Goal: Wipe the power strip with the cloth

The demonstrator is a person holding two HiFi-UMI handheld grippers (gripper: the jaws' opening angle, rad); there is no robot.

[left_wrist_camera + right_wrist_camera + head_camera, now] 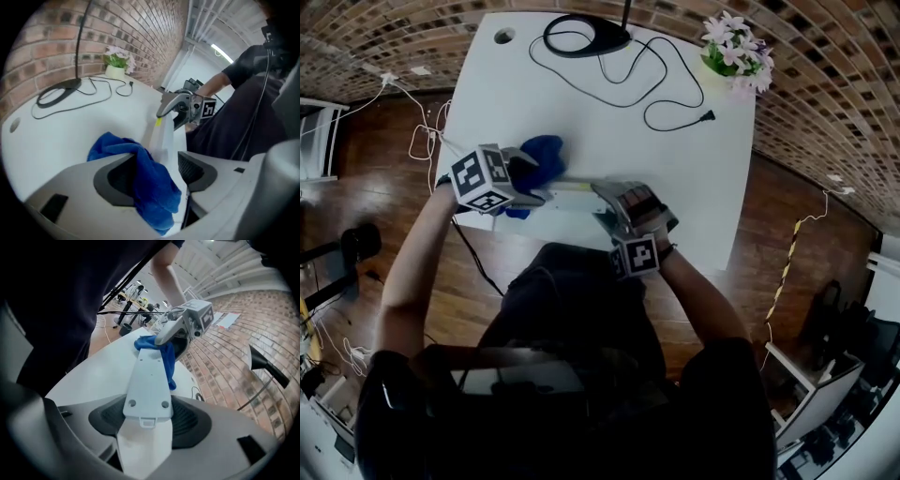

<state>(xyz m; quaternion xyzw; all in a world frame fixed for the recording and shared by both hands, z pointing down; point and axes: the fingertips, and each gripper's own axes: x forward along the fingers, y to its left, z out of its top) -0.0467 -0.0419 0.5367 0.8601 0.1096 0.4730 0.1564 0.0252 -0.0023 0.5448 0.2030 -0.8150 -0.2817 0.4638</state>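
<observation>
Clamped endwise in right gripper (147, 423): power strip (150, 376). Draped unpinched across wide-open left gripper (157, 176): cloth (119, 149). Judged liable to slip off.

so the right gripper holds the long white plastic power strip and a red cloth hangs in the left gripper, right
The fabric cloth is blue, not red; the left gripper view shows it. The right gripper does hold the long white plastic power strip.

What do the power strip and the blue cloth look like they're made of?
Power strip: likely hard plastic, white and smooth with a dull sheen; moulded edges and recessed screw holes show. Cloth: looks like soft fabric, perhaps microfibre, matte blue; it drapes in folds and looks fuzzy.
</observation>
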